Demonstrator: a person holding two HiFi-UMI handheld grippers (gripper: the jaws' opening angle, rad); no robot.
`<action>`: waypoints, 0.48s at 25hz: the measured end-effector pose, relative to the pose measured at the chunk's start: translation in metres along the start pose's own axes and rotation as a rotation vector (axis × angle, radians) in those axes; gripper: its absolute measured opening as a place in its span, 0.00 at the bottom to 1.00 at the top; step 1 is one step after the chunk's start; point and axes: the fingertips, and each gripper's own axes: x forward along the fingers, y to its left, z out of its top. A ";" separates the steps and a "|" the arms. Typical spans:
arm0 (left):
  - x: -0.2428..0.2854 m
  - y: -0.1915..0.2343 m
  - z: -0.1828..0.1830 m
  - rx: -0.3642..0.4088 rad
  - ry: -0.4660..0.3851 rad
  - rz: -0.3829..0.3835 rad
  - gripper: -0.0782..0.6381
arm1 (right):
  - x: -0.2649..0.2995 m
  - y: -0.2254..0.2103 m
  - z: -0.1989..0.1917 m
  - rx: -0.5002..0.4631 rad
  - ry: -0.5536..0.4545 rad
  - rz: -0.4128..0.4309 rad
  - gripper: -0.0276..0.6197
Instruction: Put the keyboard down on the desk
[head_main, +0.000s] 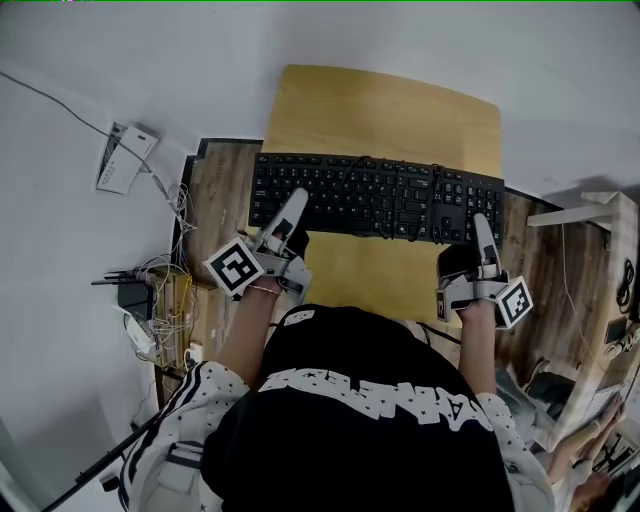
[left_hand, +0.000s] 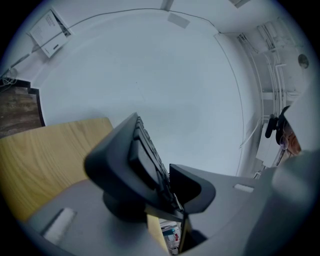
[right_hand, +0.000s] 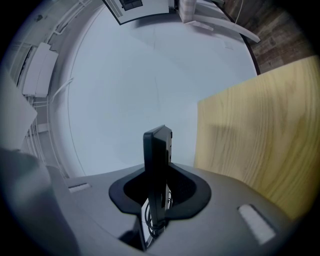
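A black keyboard (head_main: 375, 195) is held crosswise over the light wooden desk (head_main: 385, 105), its right end reaching past the desk's edge. My left gripper (head_main: 293, 205) is shut on its left near edge, my right gripper (head_main: 482, 228) on its right near edge. In the left gripper view the keyboard (left_hand: 131, 157) runs edge-on out of the left gripper (left_hand: 160, 197), with the desk (left_hand: 45, 155) below on the left. The right gripper view has the thin end of the keyboard (right_hand: 157, 150) clamped upright in the right gripper (right_hand: 157, 202), with the desk (right_hand: 260, 130) to its right. Whether the keyboard touches the desk I cannot tell.
A white box (head_main: 125, 158) with a cable lies on the pale floor at the left. A tangle of wires and a black device (head_main: 145, 295) sits by the desk's left side. A white shelf (head_main: 580, 212) stands at the right. The person's black shirt fills the bottom.
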 end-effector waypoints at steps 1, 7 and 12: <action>0.002 0.001 0.000 -0.001 0.003 0.001 0.27 | 0.001 -0.001 0.001 -0.003 0.000 -0.002 0.17; 0.012 0.007 0.001 -0.009 0.016 0.006 0.27 | 0.006 -0.008 0.006 -0.002 -0.010 -0.022 0.17; 0.017 0.011 -0.001 -0.006 0.033 0.017 0.27 | 0.004 -0.013 0.010 0.003 -0.019 -0.038 0.17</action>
